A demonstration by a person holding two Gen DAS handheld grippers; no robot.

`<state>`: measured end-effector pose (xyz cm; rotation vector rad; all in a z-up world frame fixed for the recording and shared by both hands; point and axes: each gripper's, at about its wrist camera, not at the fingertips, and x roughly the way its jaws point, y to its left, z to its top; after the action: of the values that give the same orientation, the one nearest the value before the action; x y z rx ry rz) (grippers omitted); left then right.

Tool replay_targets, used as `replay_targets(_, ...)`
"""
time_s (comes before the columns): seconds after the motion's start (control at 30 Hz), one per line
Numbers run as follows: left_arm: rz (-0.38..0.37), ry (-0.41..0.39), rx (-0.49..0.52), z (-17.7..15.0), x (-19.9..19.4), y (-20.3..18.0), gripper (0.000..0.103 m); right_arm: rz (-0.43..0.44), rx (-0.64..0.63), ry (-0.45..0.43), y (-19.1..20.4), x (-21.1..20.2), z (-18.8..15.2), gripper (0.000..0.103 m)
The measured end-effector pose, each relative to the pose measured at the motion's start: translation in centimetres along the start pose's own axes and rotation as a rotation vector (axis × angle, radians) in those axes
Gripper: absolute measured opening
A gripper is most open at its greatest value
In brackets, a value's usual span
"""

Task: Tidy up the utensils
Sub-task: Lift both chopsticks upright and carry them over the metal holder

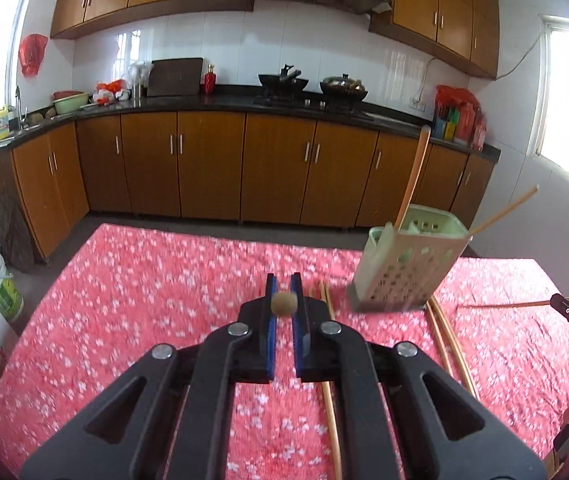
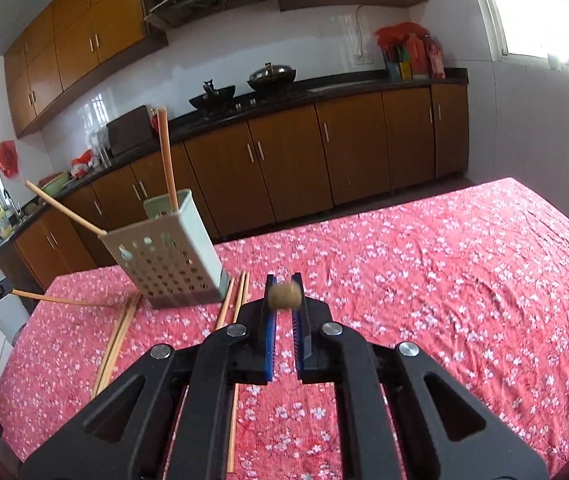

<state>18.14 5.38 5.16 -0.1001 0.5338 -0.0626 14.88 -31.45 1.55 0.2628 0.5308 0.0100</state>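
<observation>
A pale green perforated utensil holder (image 1: 404, 268) (image 2: 164, 248) stands on the red flowered tablecloth with two chopsticks (image 1: 414, 176) (image 2: 166, 156) sticking out of it. My left gripper (image 1: 284, 300) is shut on a chopstick seen end-on as a round tan tip (image 1: 284, 304), left of the holder. My right gripper (image 2: 284, 294) is shut on another chopstick, end-on (image 2: 284, 295), right of the holder. Each gripper shows in the other's view with its chopstick pointing toward the holder (image 1: 524, 304) (image 2: 44, 298). Loose chopsticks (image 1: 444, 332) (image 2: 118, 332) lie on the cloth around the holder.
The table (image 1: 124, 300) (image 2: 444, 280) carries a red flowered cloth. More chopsticks (image 1: 330, 392) (image 2: 232, 380) lie under the grippers. Brown kitchen cabinets and a black counter with woks (image 1: 284, 80) run behind the table.
</observation>
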Motion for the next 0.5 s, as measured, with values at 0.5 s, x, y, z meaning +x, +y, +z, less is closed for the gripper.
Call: replay_targets(0.5, -0.115, -0.059, 0.049, 5.3, -3.2, -2.0, 0.007, 0.106, 0.008, -0.094, 2.5, -2.6, 5.0, 0.008)
